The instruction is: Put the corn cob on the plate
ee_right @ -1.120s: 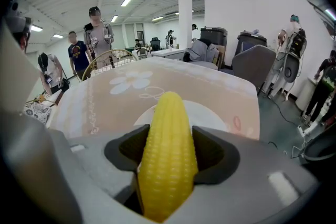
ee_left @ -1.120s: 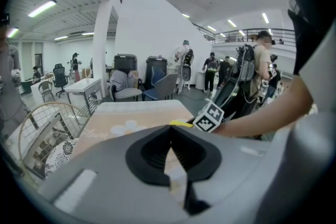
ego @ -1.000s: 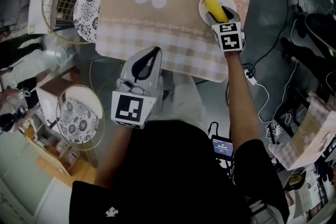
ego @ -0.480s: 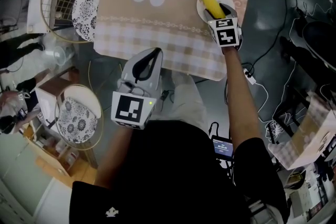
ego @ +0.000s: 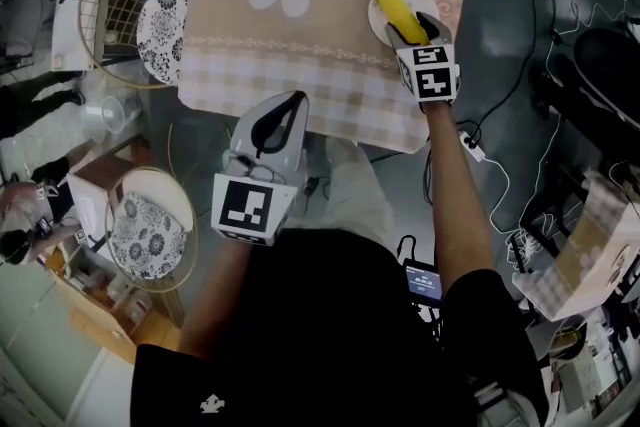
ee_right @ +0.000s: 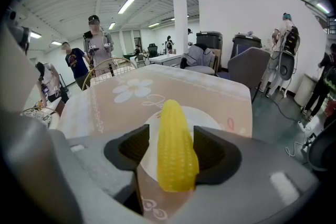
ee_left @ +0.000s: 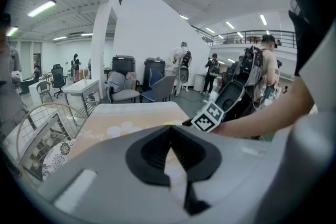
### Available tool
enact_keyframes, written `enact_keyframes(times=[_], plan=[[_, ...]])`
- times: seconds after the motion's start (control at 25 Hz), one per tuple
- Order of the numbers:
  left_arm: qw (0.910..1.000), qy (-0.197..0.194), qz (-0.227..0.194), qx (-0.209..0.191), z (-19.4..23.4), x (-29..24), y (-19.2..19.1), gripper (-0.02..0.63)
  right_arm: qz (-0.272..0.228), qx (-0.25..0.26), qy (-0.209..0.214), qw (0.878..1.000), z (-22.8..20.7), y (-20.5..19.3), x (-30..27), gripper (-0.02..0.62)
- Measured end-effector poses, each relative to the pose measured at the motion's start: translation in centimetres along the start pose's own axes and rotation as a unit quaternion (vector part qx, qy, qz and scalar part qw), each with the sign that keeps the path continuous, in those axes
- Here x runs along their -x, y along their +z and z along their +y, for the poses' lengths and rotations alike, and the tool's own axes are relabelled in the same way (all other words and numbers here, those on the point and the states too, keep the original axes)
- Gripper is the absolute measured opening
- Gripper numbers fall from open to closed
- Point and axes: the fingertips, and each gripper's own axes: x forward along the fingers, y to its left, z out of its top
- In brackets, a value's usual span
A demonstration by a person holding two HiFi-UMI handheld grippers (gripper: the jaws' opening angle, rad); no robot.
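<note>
The yellow corn cob (ego: 397, 13) lies on the small white plate (ego: 376, 15) at the far right of the table. In the right gripper view the corn cob (ee_right: 176, 149) sits lengthwise between the two black jaws, over the plate (ee_right: 212, 122). A strip of plate shows between the cob and the left jaw. My right gripper (ego: 415, 29) is open around the cob's near end. My left gripper (ego: 285, 110) hovers below the table's near edge, shut and holding nothing; its jaws (ee_left: 169, 131) meet at the tip.
A beige cloth with a daisy print covers the table (ego: 300, 25). A round wire chair with a patterned cushion (ego: 160, 10) stands at the table's left, another (ego: 150, 230) by my left side. Cables and a power strip (ego: 478, 147) lie on the floor at right. People stand in the background.
The corn cob stays on the plate. My right gripper has drawn back a little toward me. The left gripper has not moved.
</note>
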Motion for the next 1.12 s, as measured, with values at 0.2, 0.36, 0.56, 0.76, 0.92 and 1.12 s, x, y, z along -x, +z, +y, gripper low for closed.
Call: enact_keyframes(times=[0.2,0.36,0.56,0.76,0.92,1.12], plan=[[0.9988,-0.021,-0.019,-0.04,-0.6,0.0,0.5,0.009,-0.004,-0.001,-0.001,1.0,0.7,0.1,1.4,0.261],[0.998,-0.029,-0.029,-0.048,-1.2,0.1,1.3,0.009,-0.003,-0.006,-0.005,1.0,0.6,0.0,2.5,0.261],[0.999,-0.02,-0.03,-0.026,-1.3,0.3,2.1,0.009,-0.021,-0.006,-0.006,1.0,1.0,1.0,4.8,0.259],[0.9965,-0.025,-0.054,-0.058,-1.8,0.6,3.1,0.009,-0.057,-0.002,0.0,0.998,2.0,2.8,8.0,0.237],[0.995,-0.027,-0.071,-0.065,-2.5,1.2,4.4,0.009,-0.095,0.006,-0.002,0.995,2.7,5.2,11.5,0.169],[0.9925,-0.031,-0.09,-0.077,-3.1,1.5,5.5,0.008,-0.159,0.016,-0.011,0.987,2.9,8.8,16.1,0.069]])
